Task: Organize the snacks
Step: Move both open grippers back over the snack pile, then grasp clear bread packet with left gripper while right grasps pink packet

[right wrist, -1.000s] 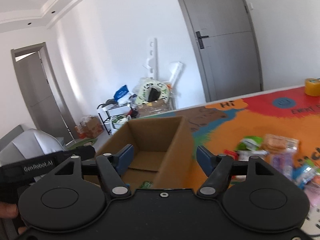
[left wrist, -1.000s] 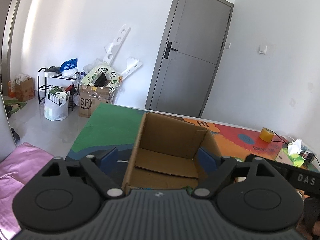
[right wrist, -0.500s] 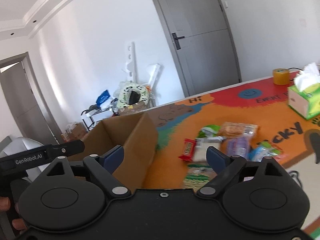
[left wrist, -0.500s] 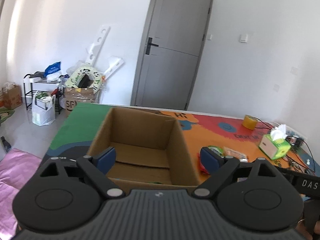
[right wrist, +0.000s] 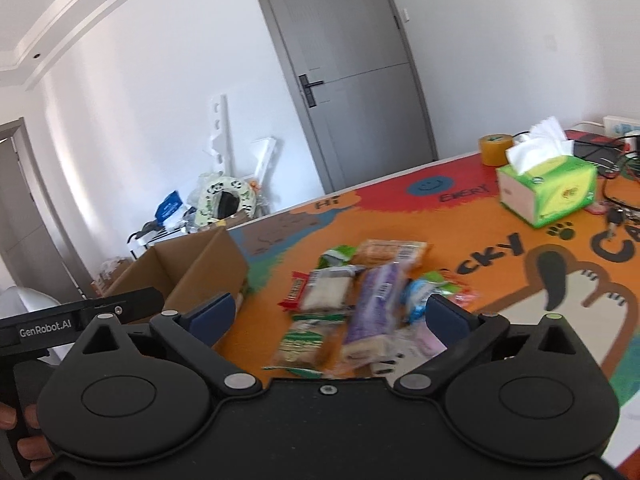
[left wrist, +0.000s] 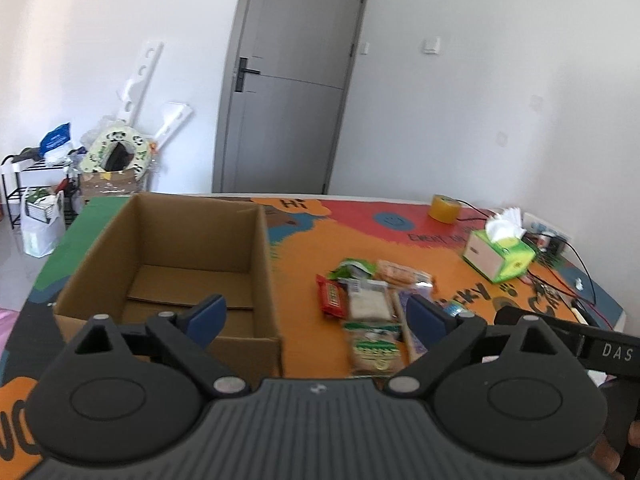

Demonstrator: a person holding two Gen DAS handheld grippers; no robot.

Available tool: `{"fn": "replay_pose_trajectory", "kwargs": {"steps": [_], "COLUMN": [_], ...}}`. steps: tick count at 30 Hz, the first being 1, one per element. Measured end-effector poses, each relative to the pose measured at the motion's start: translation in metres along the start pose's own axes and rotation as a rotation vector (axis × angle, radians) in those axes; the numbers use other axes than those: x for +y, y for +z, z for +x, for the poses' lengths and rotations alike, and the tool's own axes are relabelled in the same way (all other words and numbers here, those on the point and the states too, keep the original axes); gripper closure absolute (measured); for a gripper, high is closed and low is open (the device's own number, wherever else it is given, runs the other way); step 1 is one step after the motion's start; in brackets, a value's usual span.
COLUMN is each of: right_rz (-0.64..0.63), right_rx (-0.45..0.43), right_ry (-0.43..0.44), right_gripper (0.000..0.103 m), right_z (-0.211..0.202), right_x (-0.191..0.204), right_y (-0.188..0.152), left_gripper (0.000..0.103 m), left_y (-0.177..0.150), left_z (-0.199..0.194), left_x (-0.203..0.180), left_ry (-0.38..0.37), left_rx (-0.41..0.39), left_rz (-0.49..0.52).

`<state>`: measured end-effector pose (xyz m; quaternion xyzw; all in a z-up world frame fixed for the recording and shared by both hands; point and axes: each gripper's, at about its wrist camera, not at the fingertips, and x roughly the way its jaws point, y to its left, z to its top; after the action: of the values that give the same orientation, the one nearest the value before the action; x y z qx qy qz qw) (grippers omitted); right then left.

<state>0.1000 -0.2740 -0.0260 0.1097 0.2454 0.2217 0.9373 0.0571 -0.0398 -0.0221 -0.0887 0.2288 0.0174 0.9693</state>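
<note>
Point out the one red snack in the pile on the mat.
The red bar at the pile's left edge, nearest the cardboard box. It alone is red; its neighbours are a pale packet, a purple packet and green-labelled ones.

Matt brown cardboard box (left wrist: pixel 168 248), seemingly glossy plastic snack wrappers (right wrist: pixel 360 300), matt printed mat (right wrist: pixel 500 240).

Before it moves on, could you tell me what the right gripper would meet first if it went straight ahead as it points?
Probably the purple snack packet lying between the opening, empty jaws of the right gripper; depth is uncertain.
</note>
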Motion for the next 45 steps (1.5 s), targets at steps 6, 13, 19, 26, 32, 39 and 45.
{"fn": "replay_pose_trajectory", "kwargs": {"steps": [6, 13, 19, 26, 32, 39, 45], "right_rz": [0.008, 0.035, 0.053, 0.071, 0.08, 0.087, 0.11], "right_rx": [0.001, 0.013, 0.032, 0.067, 0.086, 0.094, 0.09], "right_ry": [-0.037, -0.08, -0.11, -0.127, -0.127, -0.156, -0.18], "right_gripper": [0.0, 0.0, 0.0, 0.0, 0.0, 0.001, 0.001], "right_z": [-0.008, -0.01, -0.004, 0.006, 0.013, 0.017, 0.011], "right_x": [-0.019, -0.042, -0.06, -0.074, -0.081, -0.092, -0.106], "right_y": [-0.006, -0.015, -0.024, -0.034, -0.042, -0.044, -0.045], "left_gripper": [0.003, 0.001, 0.001, 0.002, 0.009, 0.012, 0.015], "left_y": [-0.004, -0.012, -0.024, -0.038, -0.048, -0.058, -0.068], "left_z": [0.007, 0.018, 0.03, 0.054, 0.069, 0.087, 0.097], "left_x": [-0.019, -0.04, -0.056, -0.064, -0.069, -0.081, -0.094], "left_ry": [-0.037, -0.084, -0.13, -0.132, -0.154, -0.187, -0.207], "left_rx": [0.015, 0.048, 0.071, 0.135, 0.161, 0.207, 0.237], "left_rz": [0.021, 0.055, 0.09, 0.084, 0.094, 0.084, 0.114]}}
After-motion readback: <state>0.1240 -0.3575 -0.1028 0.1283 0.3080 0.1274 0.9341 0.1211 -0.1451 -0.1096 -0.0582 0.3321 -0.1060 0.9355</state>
